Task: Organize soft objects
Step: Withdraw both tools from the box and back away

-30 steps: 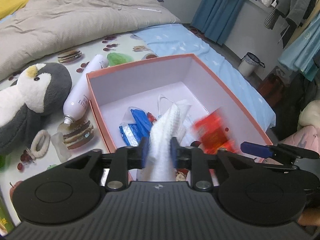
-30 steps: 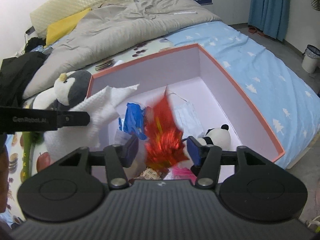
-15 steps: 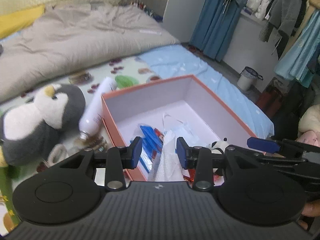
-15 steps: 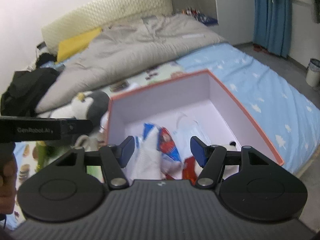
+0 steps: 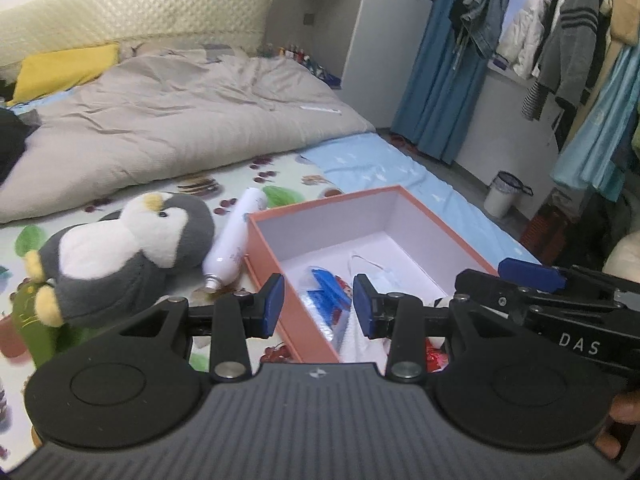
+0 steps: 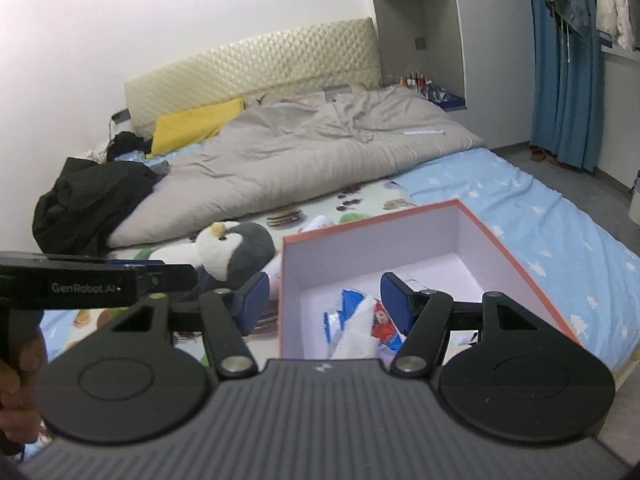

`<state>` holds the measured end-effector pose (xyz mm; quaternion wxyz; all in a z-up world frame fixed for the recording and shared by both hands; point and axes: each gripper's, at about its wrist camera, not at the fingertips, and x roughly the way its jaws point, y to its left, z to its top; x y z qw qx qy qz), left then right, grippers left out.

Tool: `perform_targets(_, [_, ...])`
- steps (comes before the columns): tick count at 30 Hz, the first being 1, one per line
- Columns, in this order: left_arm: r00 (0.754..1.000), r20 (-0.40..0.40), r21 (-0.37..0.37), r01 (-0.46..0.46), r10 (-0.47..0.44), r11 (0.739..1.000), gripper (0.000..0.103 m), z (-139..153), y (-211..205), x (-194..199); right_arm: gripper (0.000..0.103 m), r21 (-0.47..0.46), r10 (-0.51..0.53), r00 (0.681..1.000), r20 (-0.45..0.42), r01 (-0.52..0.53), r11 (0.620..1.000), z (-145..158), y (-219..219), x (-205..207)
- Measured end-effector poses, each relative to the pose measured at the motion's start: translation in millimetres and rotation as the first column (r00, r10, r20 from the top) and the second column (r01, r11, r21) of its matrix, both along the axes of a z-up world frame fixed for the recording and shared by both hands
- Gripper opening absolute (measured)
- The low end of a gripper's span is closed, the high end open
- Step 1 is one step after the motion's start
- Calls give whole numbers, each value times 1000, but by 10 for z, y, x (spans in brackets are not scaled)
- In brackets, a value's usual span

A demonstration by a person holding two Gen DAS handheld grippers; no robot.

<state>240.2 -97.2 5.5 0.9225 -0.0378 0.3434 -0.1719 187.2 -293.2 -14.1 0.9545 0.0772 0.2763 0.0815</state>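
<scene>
An orange box [image 5: 264, 248] with a pale lilac inside lies open on the bed; it also shows in the right wrist view [image 6: 516, 266]. In it lie a white towel [image 5: 354, 340], blue packets [image 5: 326, 290], a face mask [image 5: 380, 274] and a red packet [image 5: 434, 356]. The towel also shows in the right wrist view [image 6: 354, 338]. My left gripper [image 5: 319, 306] is open and empty above the box's near left corner. My right gripper [image 6: 324, 300] is open and empty above the box's near edge. A grey and white penguin plush [image 5: 120, 252] lies left of the box.
A white bottle [image 5: 236, 240] lies between the penguin and the box. A green plush [image 5: 28, 320] sits at the far left. A grey duvet [image 5: 180, 128] covers the back of the bed, with a yellow pillow [image 6: 196, 124] and black clothes [image 6: 88, 200]. A bin [image 5: 502, 196] stands on the floor.
My left gripper let go of the white towel and my right gripper let go of the red packet; both lie in the box. Both grippers opened and rose back from the box.
</scene>
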Motion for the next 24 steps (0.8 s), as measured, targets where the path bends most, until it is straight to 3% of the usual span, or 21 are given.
perform_targets(10, [997, 29, 2, -68, 68, 998, 43, -21, 381, -449, 64, 19, 57, 998, 28, -58, 998, -26, 257, -264])
perform_targets(24, [985, -11, 4, -173, 173, 985, 43, -241, 828, -891, 64, 1, 132, 991, 3, -132, 991, -218, 555, -475])
